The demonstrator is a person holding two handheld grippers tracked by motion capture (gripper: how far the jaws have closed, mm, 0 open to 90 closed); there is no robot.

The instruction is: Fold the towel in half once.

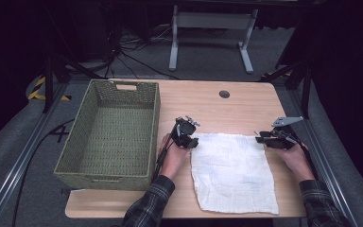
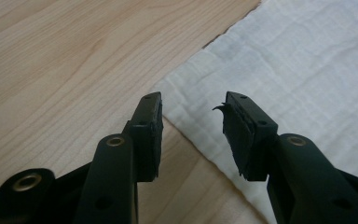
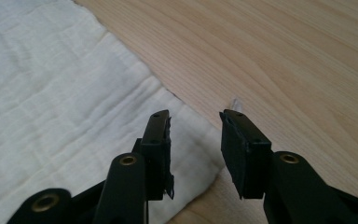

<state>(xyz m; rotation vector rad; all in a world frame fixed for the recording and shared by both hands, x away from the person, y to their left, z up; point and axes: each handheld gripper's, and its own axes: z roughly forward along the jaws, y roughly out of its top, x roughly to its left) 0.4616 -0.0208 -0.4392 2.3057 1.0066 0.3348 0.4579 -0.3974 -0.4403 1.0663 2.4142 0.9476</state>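
Note:
A white cloth [image 1: 231,170] lies flat on the wooden table [image 1: 208,101], right of a woven basket [image 1: 113,132]. My left gripper [image 1: 194,141] is at the cloth's far left corner, open; in the left gripper view the cloth's corner [image 2: 177,100] lies between and just beyond the jaws of the left gripper [image 2: 193,109]. My right gripper [image 1: 259,139] is at the far right corner, also open; its own view shows the right gripper [image 3: 195,122] with the cloth's corner [image 3: 191,126] under the gap between the jaws. Neither holds anything.
The green woven basket is empty and takes up the table's left side. A round grommet hole [image 1: 224,94] is in the table's far middle. A white metal stand [image 1: 212,28] and cables sit on the floor beyond the table.

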